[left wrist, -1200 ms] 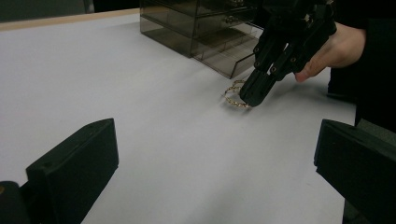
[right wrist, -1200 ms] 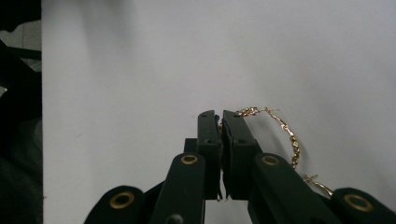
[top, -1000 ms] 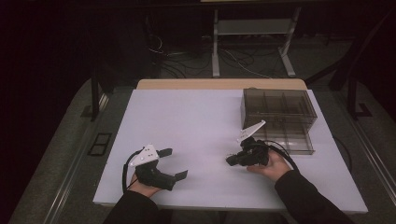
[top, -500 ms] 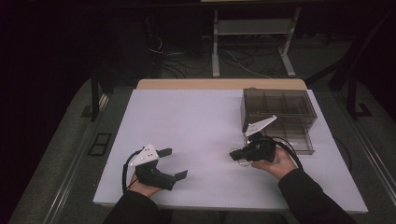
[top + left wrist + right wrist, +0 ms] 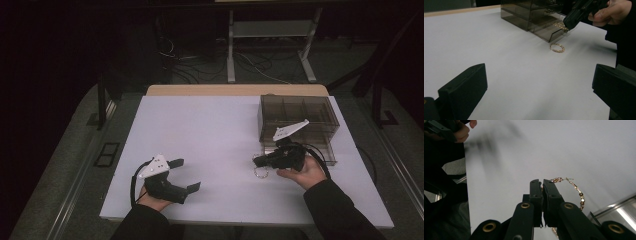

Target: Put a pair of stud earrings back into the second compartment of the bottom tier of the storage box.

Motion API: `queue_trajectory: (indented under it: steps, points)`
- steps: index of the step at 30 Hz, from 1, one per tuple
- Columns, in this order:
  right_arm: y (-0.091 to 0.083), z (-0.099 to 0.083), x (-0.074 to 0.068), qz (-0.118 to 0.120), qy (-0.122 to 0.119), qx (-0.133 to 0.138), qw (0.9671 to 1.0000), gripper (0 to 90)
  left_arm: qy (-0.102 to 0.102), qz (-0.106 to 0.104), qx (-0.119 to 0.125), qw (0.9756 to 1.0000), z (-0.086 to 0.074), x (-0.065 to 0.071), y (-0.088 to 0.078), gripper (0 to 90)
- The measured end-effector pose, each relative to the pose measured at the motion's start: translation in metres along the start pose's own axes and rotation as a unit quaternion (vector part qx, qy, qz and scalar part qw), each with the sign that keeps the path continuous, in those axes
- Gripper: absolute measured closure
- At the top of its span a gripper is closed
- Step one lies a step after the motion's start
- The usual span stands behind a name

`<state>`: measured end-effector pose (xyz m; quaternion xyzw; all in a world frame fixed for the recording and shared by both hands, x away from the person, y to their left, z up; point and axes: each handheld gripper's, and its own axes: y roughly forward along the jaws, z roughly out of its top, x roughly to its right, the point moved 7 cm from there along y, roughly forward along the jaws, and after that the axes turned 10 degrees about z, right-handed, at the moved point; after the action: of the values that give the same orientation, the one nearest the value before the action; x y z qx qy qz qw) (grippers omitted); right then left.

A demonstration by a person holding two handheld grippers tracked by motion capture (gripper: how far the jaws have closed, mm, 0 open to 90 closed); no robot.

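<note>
**A White Table in a Dark Room**

From my remote station, I look down on a white tabletop [image 5: 210,130], bare across its middle and left half. A pale wooden strip [image 5: 210,90] runs along its far edge. Grey floor [image 5: 65,165] surrounds the table, and a dark socket plate [image 5: 106,154] is set into it on the left, just beside a black post [image 5: 102,100]. Beyond the table, a light metal stand [image 5: 270,30] rests on two splayed legs. Loose cables [image 5: 200,60] trail over the floor beside it. The rest of the room behind lies in near darkness.
</note>
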<state>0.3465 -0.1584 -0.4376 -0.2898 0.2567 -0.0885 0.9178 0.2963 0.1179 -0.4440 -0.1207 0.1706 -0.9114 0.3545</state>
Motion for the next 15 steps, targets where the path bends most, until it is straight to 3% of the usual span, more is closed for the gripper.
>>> queue_trajectory:
  steps: [15]
  points:
    - [-0.038, -0.001, 0.005, -0.026, 0.01, 0.021, 0.9994, 85.6, 0.0, 0.002, 0.0, 1.0, 0.0, 0.0, 0.0, 0.0]
